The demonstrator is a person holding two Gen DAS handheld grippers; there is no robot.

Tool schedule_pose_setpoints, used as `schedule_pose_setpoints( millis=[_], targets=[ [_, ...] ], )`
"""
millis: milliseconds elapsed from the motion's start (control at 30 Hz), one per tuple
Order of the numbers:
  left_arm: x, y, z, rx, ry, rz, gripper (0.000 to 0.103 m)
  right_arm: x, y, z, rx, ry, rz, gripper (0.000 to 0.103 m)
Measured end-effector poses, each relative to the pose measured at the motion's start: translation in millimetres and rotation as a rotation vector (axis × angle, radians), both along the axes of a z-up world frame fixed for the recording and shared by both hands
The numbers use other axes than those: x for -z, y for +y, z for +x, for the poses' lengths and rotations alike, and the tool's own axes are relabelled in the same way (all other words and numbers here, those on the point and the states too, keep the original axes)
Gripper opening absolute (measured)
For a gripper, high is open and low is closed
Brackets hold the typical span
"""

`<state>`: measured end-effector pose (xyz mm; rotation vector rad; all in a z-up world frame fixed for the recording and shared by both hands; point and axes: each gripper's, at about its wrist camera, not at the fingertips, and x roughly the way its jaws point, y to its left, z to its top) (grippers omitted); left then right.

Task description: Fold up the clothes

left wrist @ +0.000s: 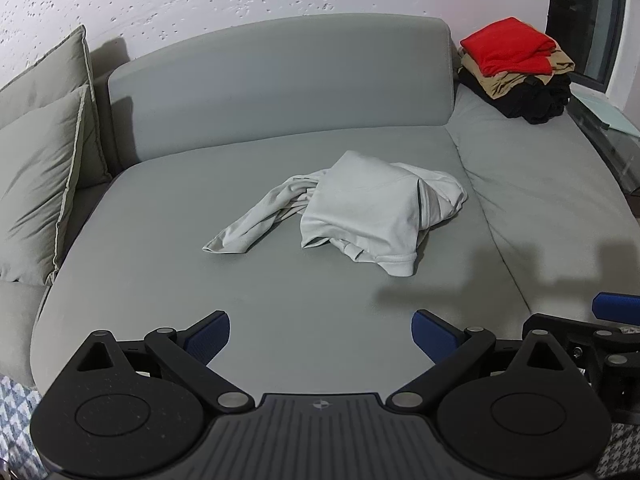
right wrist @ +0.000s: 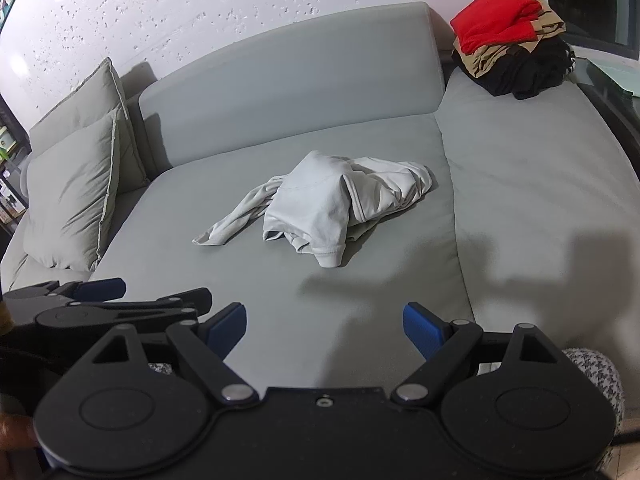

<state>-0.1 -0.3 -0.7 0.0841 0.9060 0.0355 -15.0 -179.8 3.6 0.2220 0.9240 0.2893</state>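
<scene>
Left wrist view shows the left tool [left wrist: 321,334] at the bottom of the frame with its blue-padded fingers spread wide and nothing between them, hovering above the front edge of a grey sofa seat [left wrist: 160,280]. A crumpled pale grey garment [left wrist: 360,208] lies in the middle of the frame on that seat, well apart from the tool, with one sleeve trailing toward the lower left. In the upper right sits a stack of folded clothes [left wrist: 516,68], red on top, tan beneath, black at the bottom. Two grey cushions [left wrist: 44,160] lean at the left edge, and the backrest [left wrist: 280,80] spans the upper middle. The right tool [left wrist: 608,312] shows only partly at the lower right edge.

Right wrist view shows the right tool [right wrist: 324,330] at the bottom, likewise wide and holding nothing, over the sofa seat [right wrist: 160,264]. The pale grey garment [right wrist: 320,204] lies at frame centre, untouched. The left tool [right wrist: 120,300] appears at the lower left, seen edge-on. The folded stack [right wrist: 508,40] is in the upper right, the cushions [right wrist: 76,184] at the left.
</scene>
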Motion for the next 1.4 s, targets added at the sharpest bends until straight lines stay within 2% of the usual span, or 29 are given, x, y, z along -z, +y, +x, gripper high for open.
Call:
schedule_pose_setpoints(
  millis=[333,1400],
  targets=[
    [3.9,-3.5,-1.4,0.009,-0.001,0.033,0.099,1.0,1.6,-0.6,0.010,0.001,-0.008,0.086],
    [5.8,-1.4,-2.9,-0.003,0.015,0.016,0.100,3.2,0.2,-2.3,0.014,0.014,0.002,0.089]
  ],
)
